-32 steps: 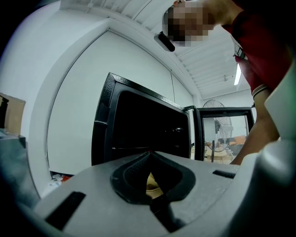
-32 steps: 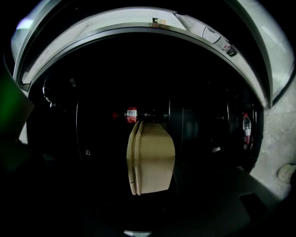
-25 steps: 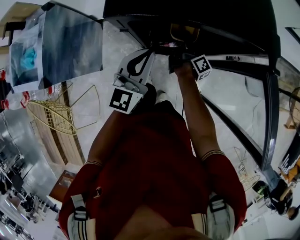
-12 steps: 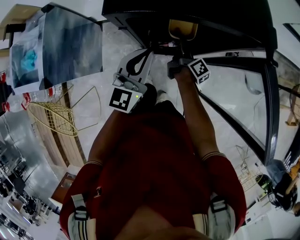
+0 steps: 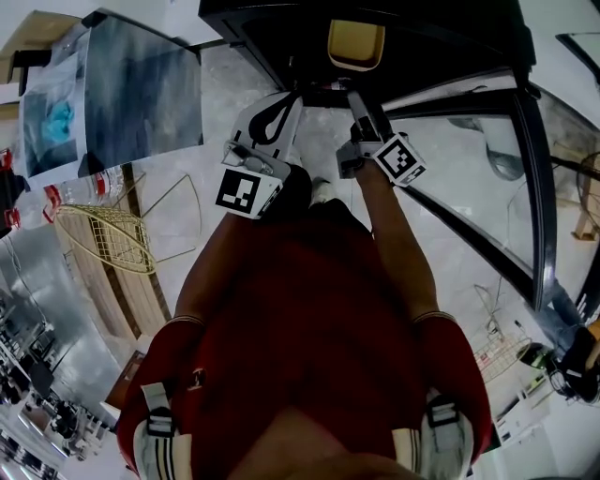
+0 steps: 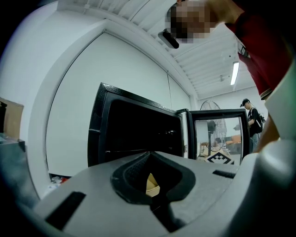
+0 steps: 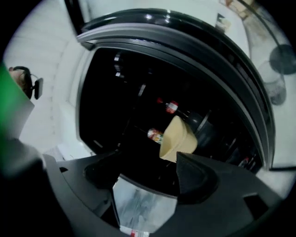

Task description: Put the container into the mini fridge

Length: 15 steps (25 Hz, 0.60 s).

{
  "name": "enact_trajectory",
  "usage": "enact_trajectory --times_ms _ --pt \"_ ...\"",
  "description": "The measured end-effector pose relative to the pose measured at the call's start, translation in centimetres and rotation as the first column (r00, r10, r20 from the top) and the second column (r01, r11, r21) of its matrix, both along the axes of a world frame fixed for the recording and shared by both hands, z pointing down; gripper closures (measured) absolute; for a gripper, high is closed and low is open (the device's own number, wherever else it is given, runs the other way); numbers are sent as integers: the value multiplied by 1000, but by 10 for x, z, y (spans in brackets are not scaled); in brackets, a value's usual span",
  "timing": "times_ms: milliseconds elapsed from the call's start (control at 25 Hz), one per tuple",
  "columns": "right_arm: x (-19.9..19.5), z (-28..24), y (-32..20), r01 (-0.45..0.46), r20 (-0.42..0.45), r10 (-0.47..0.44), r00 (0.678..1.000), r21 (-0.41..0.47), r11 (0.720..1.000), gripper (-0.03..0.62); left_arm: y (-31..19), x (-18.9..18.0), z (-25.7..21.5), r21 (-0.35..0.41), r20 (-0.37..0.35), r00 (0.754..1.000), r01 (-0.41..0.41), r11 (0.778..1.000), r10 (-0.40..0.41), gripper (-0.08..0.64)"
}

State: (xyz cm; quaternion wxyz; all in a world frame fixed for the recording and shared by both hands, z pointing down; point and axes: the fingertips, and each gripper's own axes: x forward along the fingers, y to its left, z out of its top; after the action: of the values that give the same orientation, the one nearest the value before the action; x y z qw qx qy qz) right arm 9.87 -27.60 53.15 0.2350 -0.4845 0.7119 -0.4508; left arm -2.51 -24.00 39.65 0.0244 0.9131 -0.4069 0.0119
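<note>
The beige container (image 5: pixel 354 42) stands inside the black mini fridge (image 5: pixel 272 23), free of both grippers. In the right gripper view the container (image 7: pixel 178 139) sits on a dark shelf just beyond the jaws. My right gripper (image 5: pixel 361 117) hangs in front of the fridge opening, open (image 7: pixel 145 173), with nothing between its fingers. To its left my left gripper (image 5: pixel 291 98) is held low, and its pads (image 6: pixel 155 190) meet with nothing held. The fridge's glass door (image 5: pixel 525 187) stands swung open on the right.
Bottles (image 7: pixel 169 106) and a can (image 7: pixel 155 135) stand inside the fridge near the container. A gold wire basket (image 5: pixel 103 234) and a large leaning picture (image 5: pixel 141 89) are on the floor at the left. A person (image 6: pixel 252 118) stands far behind the glass door.
My right gripper has drawn back out of the fridge, and the container stays behind on the shelf, now fully in sight. The left gripper has hardly moved.
</note>
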Motion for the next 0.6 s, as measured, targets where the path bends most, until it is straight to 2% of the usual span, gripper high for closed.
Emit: enact_trajectory --times_ms 120,280,440,600 --pt "-1 -37 11 55 -68 -49 997 91 994 250 8 4 -7 9 -4 1000 -6 1000 6 554" --pt "-3 -87 31 125 -189 -86 978 203 971 366 21 12 -18 22 -12 1000 -12 1000 12 554" --pt "-3 -122 54 196 -312 -102 945 289 937 451 37 21 -30 40 -13 1000 -14 999 15 554" --pt "-5 -145 76 271 -436 -103 894 343 899 526 52 30 -41 59 -11 1000 -9 998 9 554"
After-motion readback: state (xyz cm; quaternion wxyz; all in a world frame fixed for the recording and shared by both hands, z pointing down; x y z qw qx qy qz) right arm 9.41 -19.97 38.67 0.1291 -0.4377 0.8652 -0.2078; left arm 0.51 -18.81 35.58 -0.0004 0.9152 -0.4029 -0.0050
